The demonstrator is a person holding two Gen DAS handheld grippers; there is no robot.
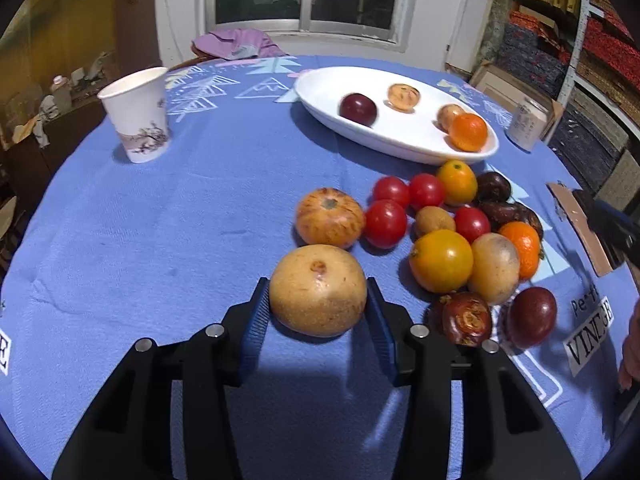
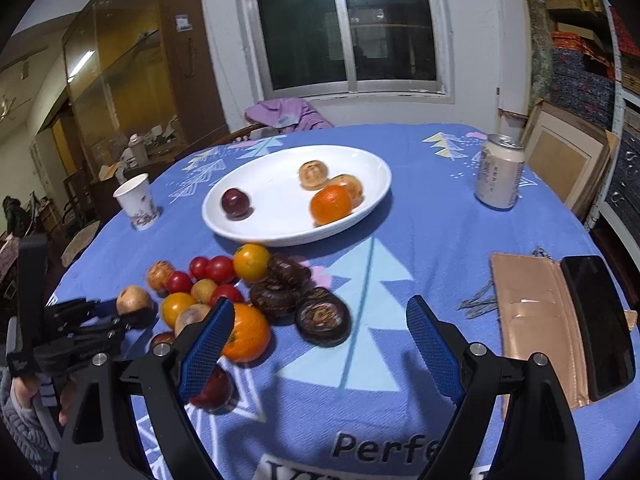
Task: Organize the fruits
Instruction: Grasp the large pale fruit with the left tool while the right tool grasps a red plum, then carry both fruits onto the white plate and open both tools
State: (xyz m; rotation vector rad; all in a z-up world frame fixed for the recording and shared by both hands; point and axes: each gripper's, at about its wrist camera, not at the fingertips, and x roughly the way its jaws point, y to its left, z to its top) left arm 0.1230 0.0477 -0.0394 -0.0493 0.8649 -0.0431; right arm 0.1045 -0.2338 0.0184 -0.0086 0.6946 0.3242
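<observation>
A: The pale round fruit (image 1: 318,290) lies on the desk (image 1: 160,240) at the near left edge of the fruit pile (image 1: 452,236), and the left gripper (image 1: 318,312) has its fingers (image 1: 256,320) on both sides of it. The pads look to touch the skin, so I judge it is clamped, but the fruit rests on the cloth.

B: How to do this step well?

A: I think a soft, steady squeeze is enough, because the skin looks smooth and the shape is round; it can slip out forward. Lift straight up first, so the striped orange fruit (image 1: 330,216) just behind does not roll. Then carry it to the white plate (image 1: 320,96) at the far side, where four fruits already lie, and put it in the bare left part.

B: And the right gripper (image 2: 320,344)?

A: Its fingers (image 2: 432,344) are wide apart and hold nothing, above the cloth on the right of the pile.

B: The surface?

A: A blue cloth with tree pattern covers the desk. A paper cup (image 1: 138,114) stands far left, a can (image 2: 500,172) far right, a phone (image 2: 600,320) near right. Behind is a dark window (image 2: 348,28).
</observation>
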